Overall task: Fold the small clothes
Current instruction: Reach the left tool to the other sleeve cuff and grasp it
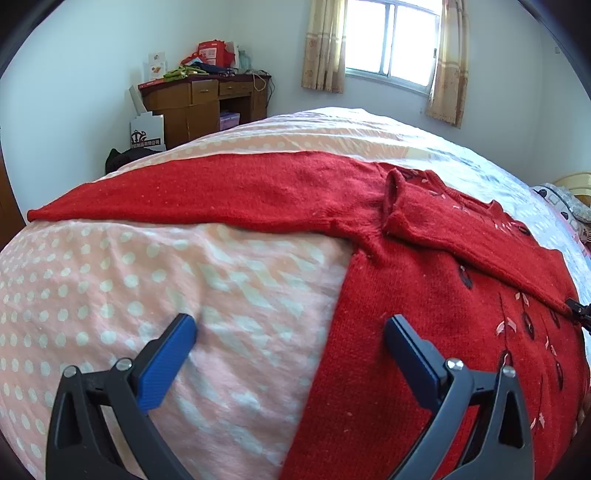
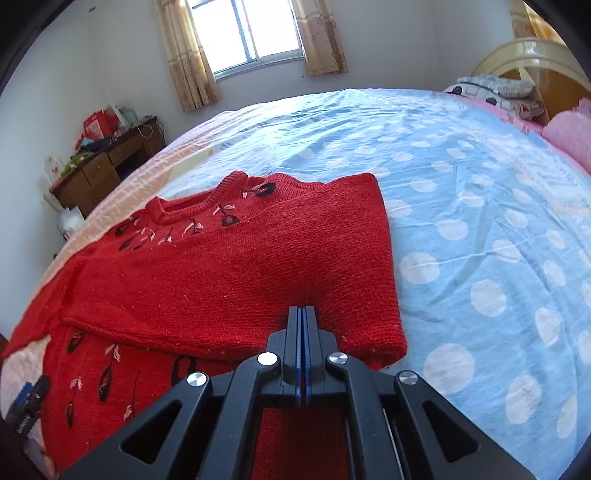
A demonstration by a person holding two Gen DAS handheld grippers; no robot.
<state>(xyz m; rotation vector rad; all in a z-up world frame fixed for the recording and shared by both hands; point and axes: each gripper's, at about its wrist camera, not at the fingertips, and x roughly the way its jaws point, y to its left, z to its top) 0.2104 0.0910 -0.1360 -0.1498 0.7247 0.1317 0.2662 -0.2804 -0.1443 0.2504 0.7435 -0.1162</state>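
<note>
A red knit sweater [image 1: 424, 295] with black and pink embroidery lies on the bed. Its left sleeve [image 1: 207, 195] stretches out flat to the left. Its right sleeve [image 2: 258, 273] is folded across the chest. My left gripper [image 1: 291, 325] is open and empty, low over the sweater's left edge, with one blue finger [image 1: 166, 362] over the pink cover and the other over the red knit. My right gripper [image 2: 303, 314] is shut on the folded sleeve's end. Its tip also shows at the right edge of the left wrist view [image 1: 578, 308].
The bed has a pink dotted cover [image 1: 147, 295] on one side and a blue dotted cover [image 2: 480, 206] on the other. A wooden desk [image 1: 207, 99] with clutter stands by the far wall. A window [image 2: 247, 33] with curtains is behind. Pillows [image 2: 495, 92] lie at the headboard.
</note>
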